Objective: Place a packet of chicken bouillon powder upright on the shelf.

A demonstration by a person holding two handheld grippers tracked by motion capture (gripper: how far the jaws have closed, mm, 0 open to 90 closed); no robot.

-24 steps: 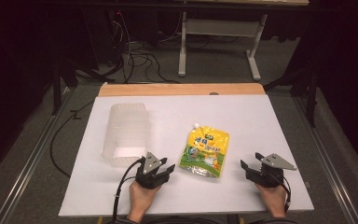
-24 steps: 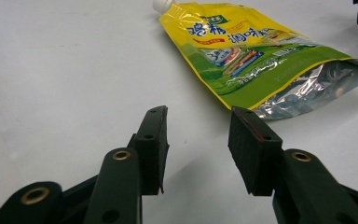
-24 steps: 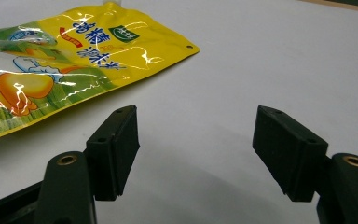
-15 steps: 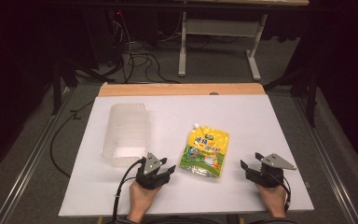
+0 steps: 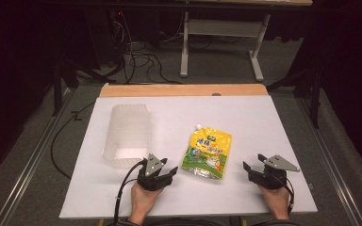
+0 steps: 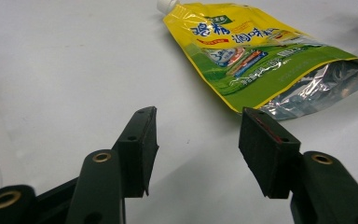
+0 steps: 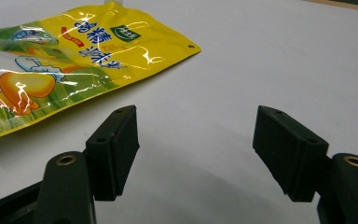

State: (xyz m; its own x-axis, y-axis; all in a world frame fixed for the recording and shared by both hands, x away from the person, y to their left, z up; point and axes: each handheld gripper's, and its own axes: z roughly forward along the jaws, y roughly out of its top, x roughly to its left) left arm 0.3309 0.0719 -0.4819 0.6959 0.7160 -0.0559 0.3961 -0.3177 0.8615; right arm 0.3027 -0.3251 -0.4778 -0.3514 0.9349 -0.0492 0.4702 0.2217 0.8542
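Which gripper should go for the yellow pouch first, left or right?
Probably the left. The left gripper sits close beside the yellow pouch, jaws open, the pouch's silver bottom edge just ahead of them. The right gripper, also open, sits farther from the pouch.

You have a white table (image 5: 264, 122) in front of you, with a strip of bare wood along its far edge. A clear plastic box (image 5: 127, 136) lies on it toward the left edge, reaching from the middle down toward the near edge. A yellow and green pouch (image 5: 208, 151) lies flat near the middle, closer to your near edge, its white spout toward the far edge
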